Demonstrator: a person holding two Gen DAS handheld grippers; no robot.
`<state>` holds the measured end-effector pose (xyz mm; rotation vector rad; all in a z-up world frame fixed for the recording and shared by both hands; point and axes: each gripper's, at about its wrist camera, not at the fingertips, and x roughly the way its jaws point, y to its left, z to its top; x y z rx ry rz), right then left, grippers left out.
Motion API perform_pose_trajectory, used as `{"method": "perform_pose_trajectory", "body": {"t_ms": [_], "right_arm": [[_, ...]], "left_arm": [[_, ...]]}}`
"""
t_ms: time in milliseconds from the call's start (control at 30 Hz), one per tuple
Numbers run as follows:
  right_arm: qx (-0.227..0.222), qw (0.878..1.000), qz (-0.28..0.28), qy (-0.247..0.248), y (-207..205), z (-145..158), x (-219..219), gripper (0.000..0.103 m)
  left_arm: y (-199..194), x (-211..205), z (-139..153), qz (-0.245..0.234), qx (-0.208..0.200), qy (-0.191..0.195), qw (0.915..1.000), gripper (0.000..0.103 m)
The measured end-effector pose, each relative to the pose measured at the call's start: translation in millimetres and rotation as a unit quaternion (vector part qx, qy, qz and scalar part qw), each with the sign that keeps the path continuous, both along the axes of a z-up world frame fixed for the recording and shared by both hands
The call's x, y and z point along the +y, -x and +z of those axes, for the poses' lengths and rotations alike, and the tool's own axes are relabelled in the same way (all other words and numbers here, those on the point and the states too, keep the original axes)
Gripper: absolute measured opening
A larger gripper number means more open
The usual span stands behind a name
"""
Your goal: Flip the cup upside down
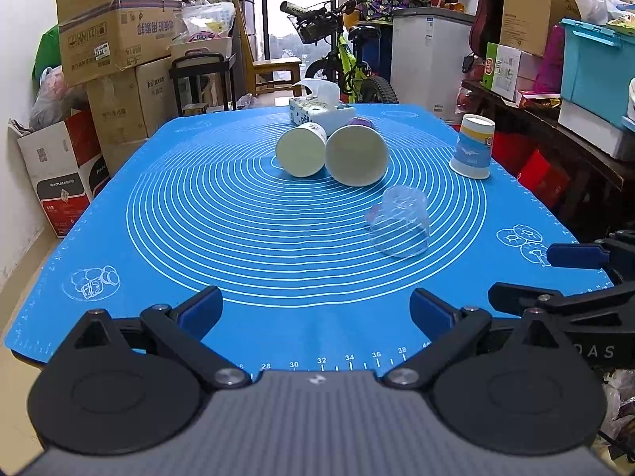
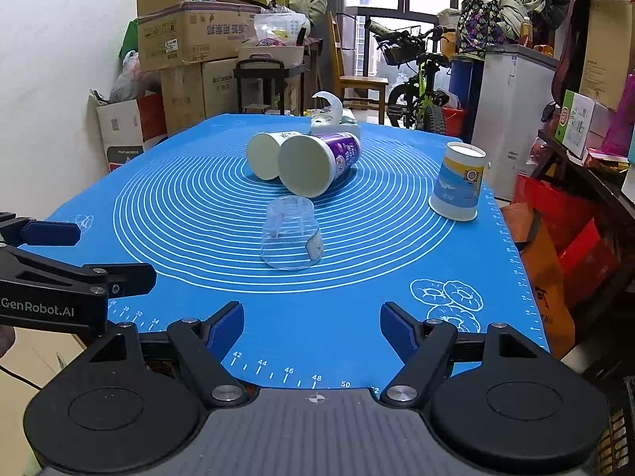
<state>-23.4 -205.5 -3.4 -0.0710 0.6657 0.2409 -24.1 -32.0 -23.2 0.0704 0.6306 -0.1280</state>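
A clear plastic cup (image 1: 401,224) (image 2: 291,234) stands upside down on the blue mat (image 1: 198,218) (image 2: 178,206). A blue and yellow paper cup (image 1: 473,146) (image 2: 458,180) stands upside down at the right. Two paper cups lie on their sides mid-mat: a white one (image 1: 301,150) (image 2: 268,154) and a purple one (image 1: 357,154) (image 2: 317,162). My left gripper (image 1: 315,311) is open and empty at the near edge. My right gripper (image 2: 311,327) is open and empty at the near edge, well short of the clear cup.
A tissue box (image 1: 321,111) (image 2: 333,119) sits at the mat's far end. Cardboard boxes (image 1: 115,31) stand to the left, a bicycle (image 1: 349,63) and a white cabinet (image 1: 430,55) behind, cluttered shelves (image 1: 555,99) to the right.
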Motion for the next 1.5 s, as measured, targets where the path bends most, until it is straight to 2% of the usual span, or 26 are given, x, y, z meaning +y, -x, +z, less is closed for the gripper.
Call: {"method": "perform_pose_trajectory", "body": {"t_ms": [1500], "right_arm": [[0.002, 1.0, -0.005, 0.003, 4.1, 0.7, -0.3, 0.08]], "left_arm": [[0.8, 0.4, -0.9, 0.0, 0.005, -0.002, 1.0, 0.1]]}}
